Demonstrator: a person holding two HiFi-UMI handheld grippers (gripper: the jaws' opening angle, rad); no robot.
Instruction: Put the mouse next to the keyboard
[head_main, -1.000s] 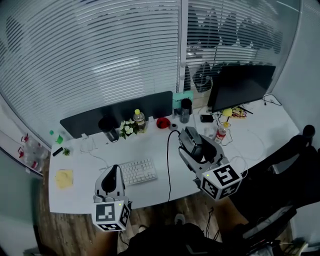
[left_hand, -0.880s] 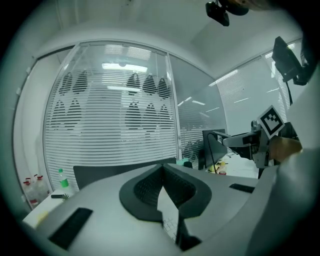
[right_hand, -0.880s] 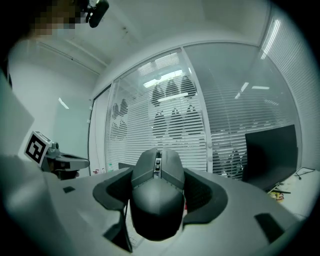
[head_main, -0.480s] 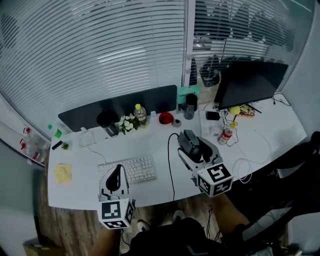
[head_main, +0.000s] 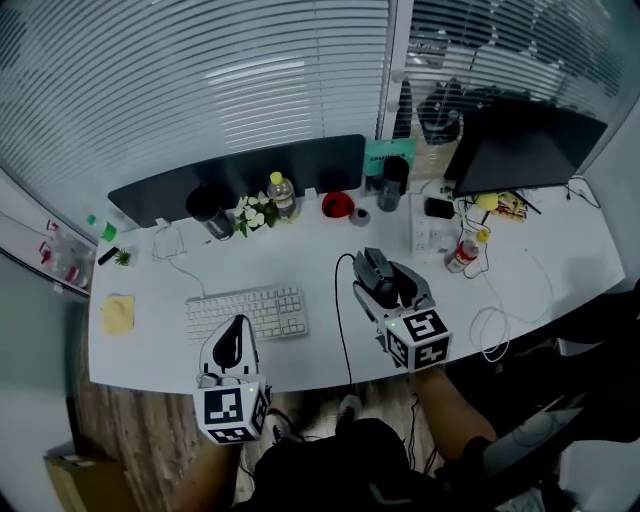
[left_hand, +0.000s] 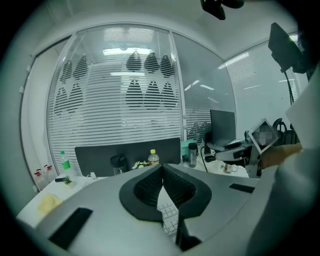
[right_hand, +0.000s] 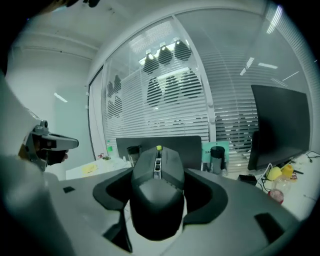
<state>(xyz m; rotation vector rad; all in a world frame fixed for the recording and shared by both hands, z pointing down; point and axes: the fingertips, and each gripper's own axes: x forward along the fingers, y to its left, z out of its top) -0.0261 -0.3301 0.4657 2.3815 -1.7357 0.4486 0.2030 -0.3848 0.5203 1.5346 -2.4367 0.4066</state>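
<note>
The right claw (head_main: 388, 290) grips the dark mouse (right_hand: 159, 175) by its flanks over the desk (head_main: 560, 270), right of the white keyboard (head_main: 247, 313) and apart from it. The left claw (left_hand: 161, 187), pinched together on nothing, hangs at the keyboard's near edge. Done well, the step likely means carrying the mouse leftward, setting it flat just beside the keyboard's right end, then letting go.

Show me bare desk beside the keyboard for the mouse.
Bare strip right of the keyboard, up to the black cable; another left of it, up to the yellow pad. Crowded: the back row with bottle, flowers, red bowl, and white cables at right.
</note>
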